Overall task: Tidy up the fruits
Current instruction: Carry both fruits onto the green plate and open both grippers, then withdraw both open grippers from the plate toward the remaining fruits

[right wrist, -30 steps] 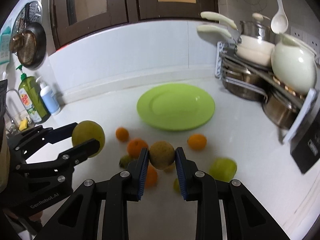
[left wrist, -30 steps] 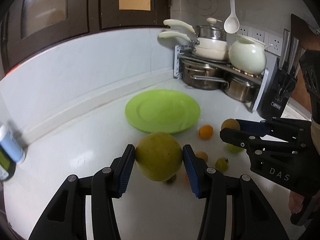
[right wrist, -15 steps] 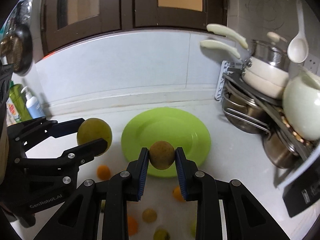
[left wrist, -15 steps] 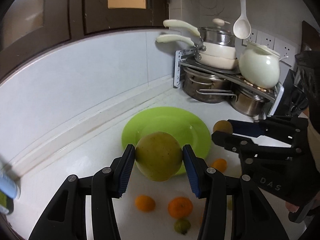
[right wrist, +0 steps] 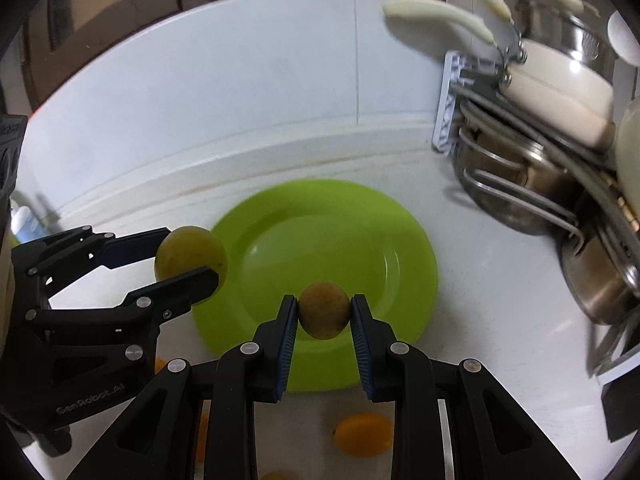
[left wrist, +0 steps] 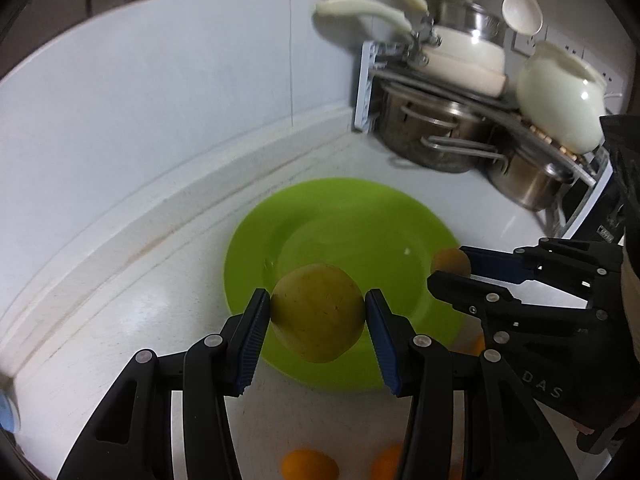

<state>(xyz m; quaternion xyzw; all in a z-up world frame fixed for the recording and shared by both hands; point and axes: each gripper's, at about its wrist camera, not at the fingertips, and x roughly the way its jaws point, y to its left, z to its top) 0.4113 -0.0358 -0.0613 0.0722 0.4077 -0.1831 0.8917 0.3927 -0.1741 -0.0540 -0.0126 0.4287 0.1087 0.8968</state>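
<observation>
My left gripper [left wrist: 318, 312] is shut on a large yellow-green fruit [left wrist: 318, 312] and holds it over the near rim of the green plate [left wrist: 360, 224]. My right gripper [right wrist: 324, 316] is shut on a small brown-yellow fruit [right wrist: 324, 310] above the plate's near part [right wrist: 340, 236]. In the right wrist view the left gripper [right wrist: 188, 258] and its large fruit [right wrist: 191, 252] sit at the plate's left edge. In the left wrist view the right gripper [left wrist: 450, 266] and its small fruit [left wrist: 450, 260] sit at the plate's right edge. The plate holds no fruit.
Several oranges lie on the white counter near me [left wrist: 310, 464] [right wrist: 362, 432]. A rack of steel pots [left wrist: 440, 136] with a cream kettle [left wrist: 560, 100] stands at the back right. A white backsplash wall [left wrist: 180, 100] runs behind the plate.
Both grippers have moved forward with their fruits, from above the loose fruit on the counter to over the green plate, which now looms larger and closer.
</observation>
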